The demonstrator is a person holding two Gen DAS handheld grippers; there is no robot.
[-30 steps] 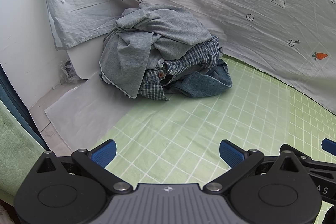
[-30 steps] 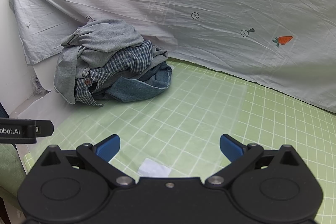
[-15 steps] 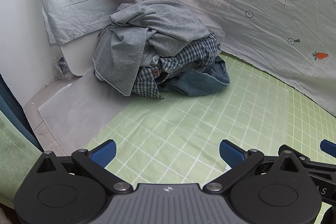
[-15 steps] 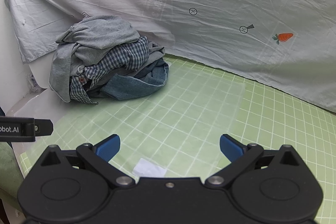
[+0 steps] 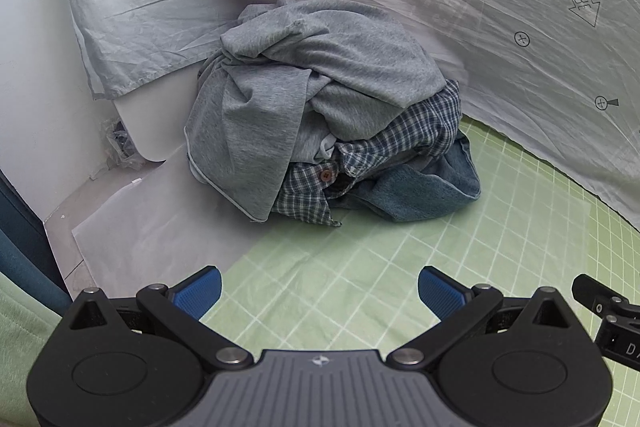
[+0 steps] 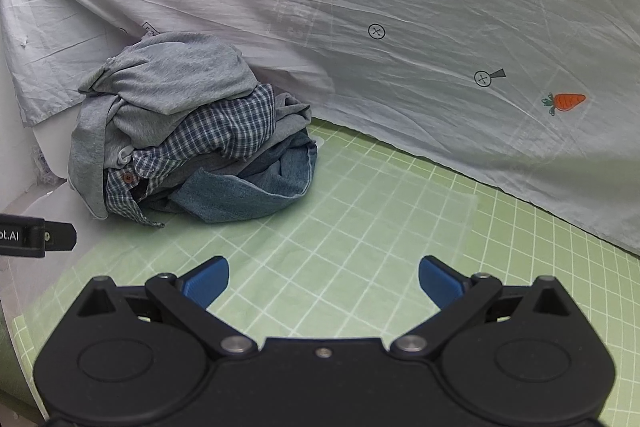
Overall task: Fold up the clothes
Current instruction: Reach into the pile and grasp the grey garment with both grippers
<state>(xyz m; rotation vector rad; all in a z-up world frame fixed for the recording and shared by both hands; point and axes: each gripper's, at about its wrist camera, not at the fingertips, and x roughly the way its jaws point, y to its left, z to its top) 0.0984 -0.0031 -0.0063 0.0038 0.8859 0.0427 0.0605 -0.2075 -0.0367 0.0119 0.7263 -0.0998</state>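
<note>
Two grippers in view, both empty: left gripper (image 5: pixel 319 289) and right gripper (image 6: pixel 323 281) with blue pads spread wide above the pale green grid-lined mat (image 6: pixel 360 219). Crumpled pile of clothes (image 5: pixel 320 115) sits at the mat's far left corner: grey knit top (image 5: pixel 248 131) uppermost, blue-white checked shirt (image 6: pixel 228 131) under it, blue denim piece (image 6: pixel 256 195) at the bottom. Pile leans against the wrinkled grey backdrop sheet with carrot prints (image 6: pixel 400 47). White paper sheet (image 5: pixel 160 227) lies left of the mat.
</note>
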